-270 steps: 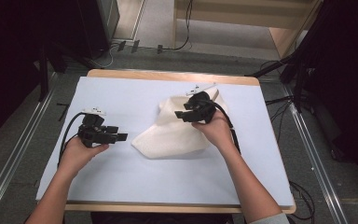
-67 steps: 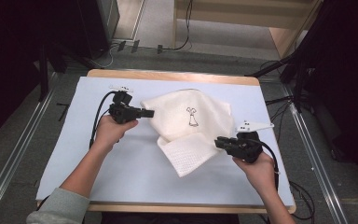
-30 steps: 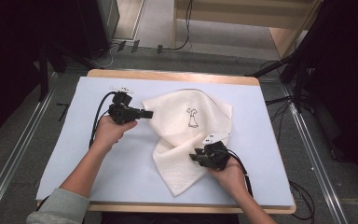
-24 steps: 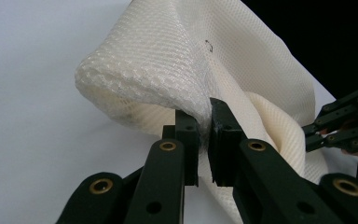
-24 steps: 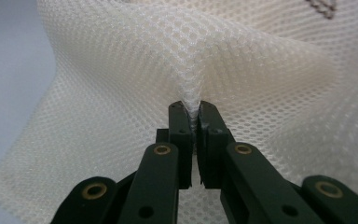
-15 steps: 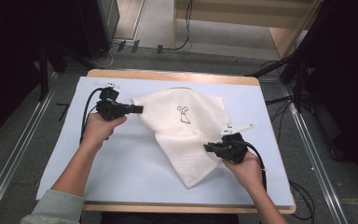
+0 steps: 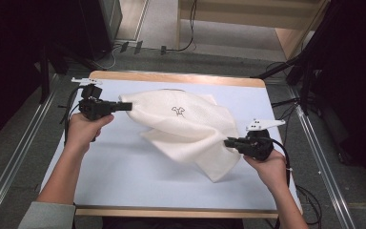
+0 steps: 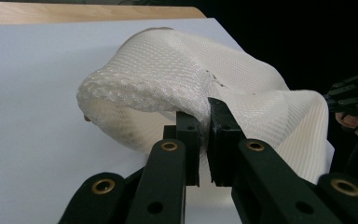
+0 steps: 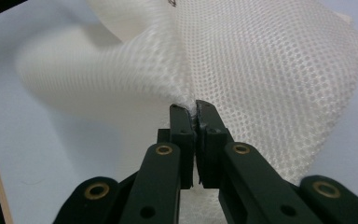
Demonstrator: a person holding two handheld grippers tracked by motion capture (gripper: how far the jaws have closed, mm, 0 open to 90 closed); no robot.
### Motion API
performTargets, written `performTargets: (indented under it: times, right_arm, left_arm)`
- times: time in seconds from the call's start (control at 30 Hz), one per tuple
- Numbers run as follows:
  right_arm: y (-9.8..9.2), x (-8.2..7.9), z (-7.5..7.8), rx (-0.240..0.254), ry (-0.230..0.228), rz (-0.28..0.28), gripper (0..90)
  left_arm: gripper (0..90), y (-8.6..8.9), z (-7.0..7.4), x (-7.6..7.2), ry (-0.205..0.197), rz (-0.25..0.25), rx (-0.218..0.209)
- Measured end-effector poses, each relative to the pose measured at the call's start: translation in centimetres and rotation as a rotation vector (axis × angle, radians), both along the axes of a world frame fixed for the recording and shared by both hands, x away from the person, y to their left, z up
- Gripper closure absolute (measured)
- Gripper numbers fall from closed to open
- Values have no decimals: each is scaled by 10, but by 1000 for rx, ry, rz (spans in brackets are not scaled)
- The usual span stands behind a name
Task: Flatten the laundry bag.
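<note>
Bright table, dark surroundings, slight blur

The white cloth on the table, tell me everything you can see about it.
The white cloth is a soft fabric with a waffle-like dotted weave and a small dark emblem near its middle. It is stretched between two tools: the left tool is shut on one edge, the right tool on the opposite edge. The span between them sags in folds, and a loose corner droops onto the pale blue table surface toward the person's side. No other object touches it.
</note>
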State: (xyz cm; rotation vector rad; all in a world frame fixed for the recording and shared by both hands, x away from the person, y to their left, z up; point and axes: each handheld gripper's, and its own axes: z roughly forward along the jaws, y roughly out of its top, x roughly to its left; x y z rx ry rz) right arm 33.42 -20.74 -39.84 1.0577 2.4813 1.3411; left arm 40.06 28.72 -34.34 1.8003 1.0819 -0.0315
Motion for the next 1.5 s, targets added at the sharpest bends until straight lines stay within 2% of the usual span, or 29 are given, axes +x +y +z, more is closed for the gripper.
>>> performTargets:
  times: [0.07, 0.13, 0.2, 0.3, 0.33, 0.37, 0.43, 0.5, 0.53, 0.6, 0.67, 0.7, 0.73, 0.83, 0.93, 1.0, 1.1, 1.23, 1.43, 1.47, 1.5]
  right_arm:
    - [-4, 2, 1, 3, 1, 4, 888]
    - [-5, 5, -1, 5, 7, -1, 888]
    - [-3, 13, -6, -5, 11, -13, 886]
    - [-3, 29, -18, -7, 32, -50, 881]
    - [-3, 33, -22, -12, 39, -58, 880]
    - [-4, 38, -26, -13, 46, -66, 877]
    - [-4, 41, -29, -21, 55, -72, 871]
    - [-3, 48, -37, -44, 69, -87, 853]
    - [-1, 52, -42, -65, 81, -94, 837]
    - [0, 53, -45, -75, 96, -92, 807]
    - [1, 51, -43, -86, 91, -95, 723]
    - [1, 51, -43, -86, 91, -95, 723]
    - [-1, 46, -36, -77, 73, -101, 657]
    - [-4, 38, -25, -51, 56, -123, 616]
    - [-3, 28, -8, -18, 35, -128, 617]
    - [6, 22, 1, -7, 18, -111, 625]
    - [29, 14, 3, -5, 12, -45, 622]
    - [63, 6, -10, 4, 32, 50, 620]
    - [102, 4, -23, -23, 41, 106, 616]
    - [102, 4, -23, -23, 41, 106, 616]
    - [115, 5, -26, -30, 41, 129, 614]
  left_arm:
    - [857, 4, 1, 0, 3, 4, -8]
    - [856, 1, -2, 1, -6, 16, 22]
    - [854, -3, -10, 5, -8, 29, 44]
    - [851, -7, -25, 16, 7, 46, 29]
    - [848, -7, -25, 16, 7, 46, 29]
    - [846, -9, -36, 21, 24, 54, 28]
    - [840, -11, -41, 24, 27, 54, 41]
    - [838, -14, -47, 28, 25, 56, 66]
    - [827, -17, -51, 30, 15, 60, 69]
    - [809, -18, -52, 30, -3, 66, 78]
    - [772, -18, -50, 29, -13, 63, 82]
    - [729, -18, -50, 29, -13, 63, 82]
    - [710, -17, -49, 28, -14, 61, 76]
    - [588, -17, -47, 26, -4, 38, 91]
    - [499, -17, -45, 22, -32, 20, 129]
    - [451, -16, -43, 20, -46, 20, 130]
    - [425, -13, -41, 16, -54, 28, 121]
    - [417, -8, -41, 11, -58, 35, 125]
    - [413, 4, -39, 3, -60, 68, 122]
    - [414, 4, -39, 3, -60, 68, 122]
    - [414, 8, -39, 1, -55, 76, 123]
